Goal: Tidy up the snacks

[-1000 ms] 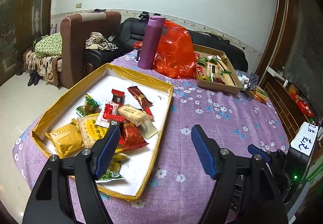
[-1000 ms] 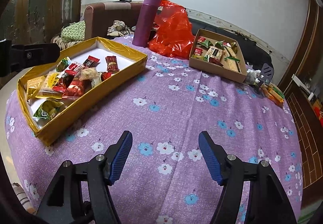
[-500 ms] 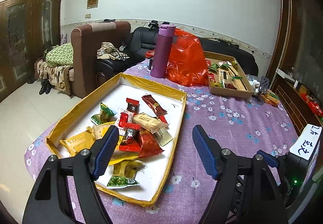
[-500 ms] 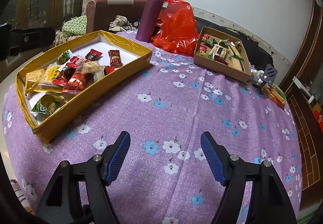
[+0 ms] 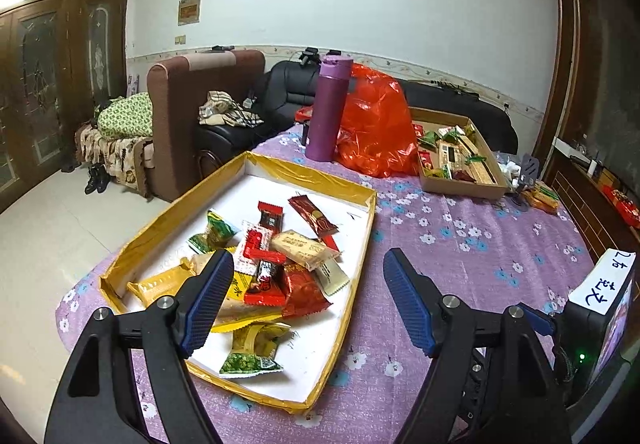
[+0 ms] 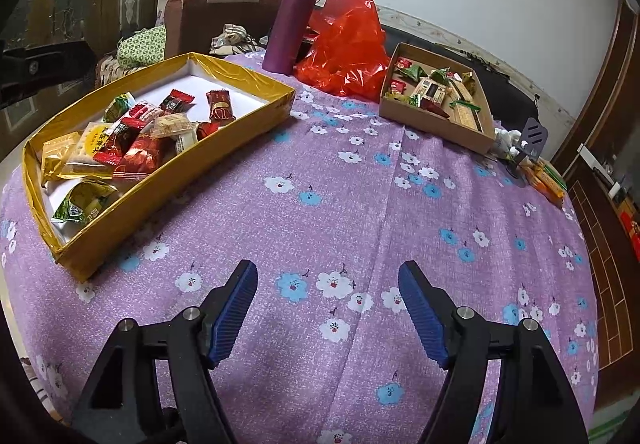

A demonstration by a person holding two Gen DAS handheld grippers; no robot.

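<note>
Snack packets (image 5: pixel 280 268) heaped in gold tray (image 5: pixel 316 171), near left on table. Light, crinkly, slippery, probably crushable; best pinched by a sealed edge. Left gripper (image 5: pixel 308 300) and right gripper (image 6: pixel 326 308) both spread wide, empty.

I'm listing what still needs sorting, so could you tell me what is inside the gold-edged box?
The gold-edged box holds a loose pile of wrapped snacks in red, gold and green. Whatever lies beneath the pile is covered.

Table cloth (image 6: pixel 340 171): matt woven fabric. Gold tray (image 5: pixel 256 167): glossy foil rim, matt white paper floor. Snack wrappers (image 5: pixel 296 284): shiny plastic. Red bag (image 5: pixel 376 123): glossy, crinkled plastic. Brown box (image 6: pixel 432 119): matt cardboard.
</note>
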